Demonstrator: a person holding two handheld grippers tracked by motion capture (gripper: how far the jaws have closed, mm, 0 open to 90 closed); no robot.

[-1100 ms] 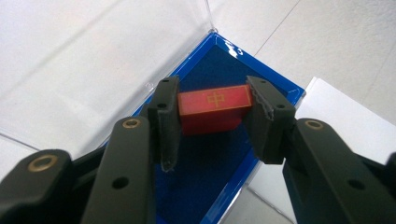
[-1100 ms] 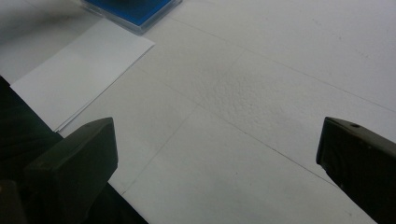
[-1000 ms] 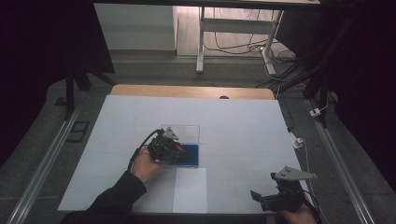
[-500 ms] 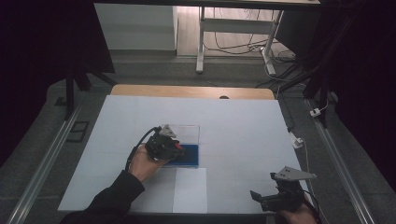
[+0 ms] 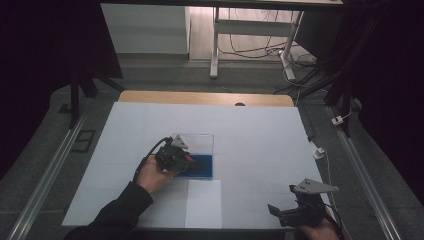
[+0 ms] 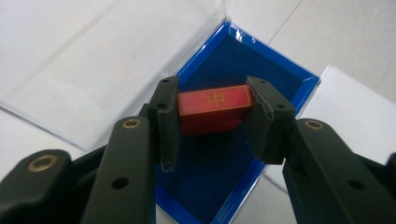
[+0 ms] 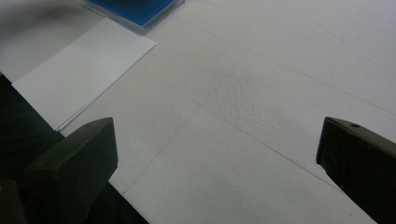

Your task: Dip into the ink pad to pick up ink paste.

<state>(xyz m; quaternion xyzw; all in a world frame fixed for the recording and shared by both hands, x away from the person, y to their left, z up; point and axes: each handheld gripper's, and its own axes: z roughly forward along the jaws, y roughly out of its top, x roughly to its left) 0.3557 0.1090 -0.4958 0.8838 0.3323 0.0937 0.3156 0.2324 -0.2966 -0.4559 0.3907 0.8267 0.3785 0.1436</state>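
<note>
Over the tray: a red block (image 6: 215, 108) with a gold character on its top face sits clamped between the left gripper's two black jaws, above the blue floor.
Blue tray (image 6: 280, 74): clear-walled and blue-lined — it lies near the middle of the white table (image 5: 260, 135), at about 3 o'clock from the left hand.
Left gripper (image 5: 175, 155): jaws closed on the red block, pads pressing its two ends.
White sheet (image 5: 203, 202): lies just beside the tray, at its 6 o'clock.
Right gripper (image 5: 295, 212): jaws spread wide with nothing between them — well apart from the tray, at about 4 o'clock, by the near table edge.
</note>
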